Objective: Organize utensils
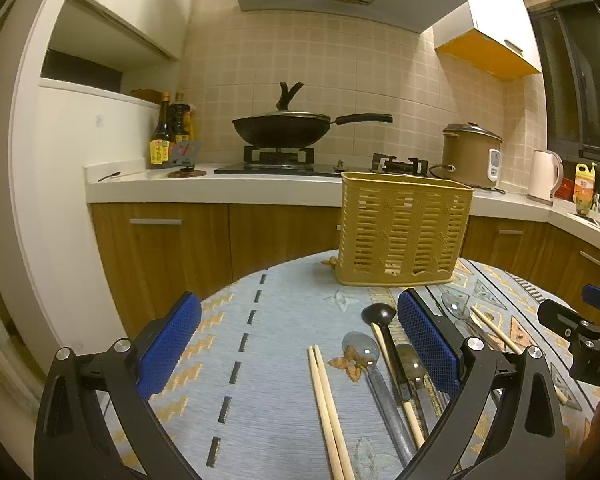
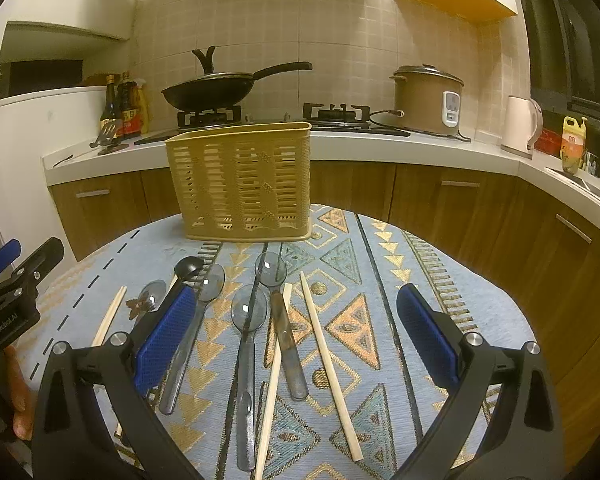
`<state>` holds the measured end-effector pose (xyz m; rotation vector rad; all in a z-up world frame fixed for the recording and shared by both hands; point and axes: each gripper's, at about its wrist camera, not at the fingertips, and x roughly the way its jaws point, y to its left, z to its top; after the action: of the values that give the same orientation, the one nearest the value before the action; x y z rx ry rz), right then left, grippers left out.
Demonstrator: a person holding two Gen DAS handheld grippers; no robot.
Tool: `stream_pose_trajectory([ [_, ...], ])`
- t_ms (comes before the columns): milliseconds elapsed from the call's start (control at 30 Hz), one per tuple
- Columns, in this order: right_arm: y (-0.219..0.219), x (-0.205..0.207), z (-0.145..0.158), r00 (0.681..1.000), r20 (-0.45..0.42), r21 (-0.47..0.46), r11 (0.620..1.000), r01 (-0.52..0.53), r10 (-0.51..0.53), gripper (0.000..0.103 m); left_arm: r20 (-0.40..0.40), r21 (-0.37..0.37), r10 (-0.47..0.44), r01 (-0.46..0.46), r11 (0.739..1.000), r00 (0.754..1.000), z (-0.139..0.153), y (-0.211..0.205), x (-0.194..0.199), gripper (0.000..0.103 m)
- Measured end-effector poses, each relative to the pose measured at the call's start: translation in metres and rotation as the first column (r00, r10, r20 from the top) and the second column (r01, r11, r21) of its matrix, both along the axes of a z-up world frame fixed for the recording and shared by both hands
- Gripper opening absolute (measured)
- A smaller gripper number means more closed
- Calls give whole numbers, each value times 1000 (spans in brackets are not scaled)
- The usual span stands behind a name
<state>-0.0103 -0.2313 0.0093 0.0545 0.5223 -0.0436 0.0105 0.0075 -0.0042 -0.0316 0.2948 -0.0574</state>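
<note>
Left gripper [image 1: 300, 344]: jaws wide apart, empty, above the cloth [image 1: 276, 300].
Right gripper [image 2: 296, 328]: jaws wide apart, empty, over the spoons.
Basket [image 2: 240, 180]: upright at the cloth's far edge.
Spoons [image 2: 248, 312]: clear ones lying flat near the basket, one black [image 2: 188, 268].
Chopsticks [image 2: 328, 356]: loose, scattered among the spoons; a pair [image 1: 324, 400] lies leftmost.

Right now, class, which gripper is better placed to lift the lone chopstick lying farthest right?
Right. The open right gripper frames that pale wooden chopstick; the open left gripper frames other utensils.
</note>
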Motion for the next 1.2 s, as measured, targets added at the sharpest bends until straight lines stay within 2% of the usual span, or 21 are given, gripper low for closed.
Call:
stream_pose_trajectory([
  [867,5,0,-3,1000,-8,-14,1000,-12,12,95,-9,-6,-8,8,1000,1000,-3,-2,1,95],
  [1200,-1,2,-4,1000,-19,13,1000,-7,7,95,-9,-5,-13,13,1000,1000,-5,-3,2,95],
])
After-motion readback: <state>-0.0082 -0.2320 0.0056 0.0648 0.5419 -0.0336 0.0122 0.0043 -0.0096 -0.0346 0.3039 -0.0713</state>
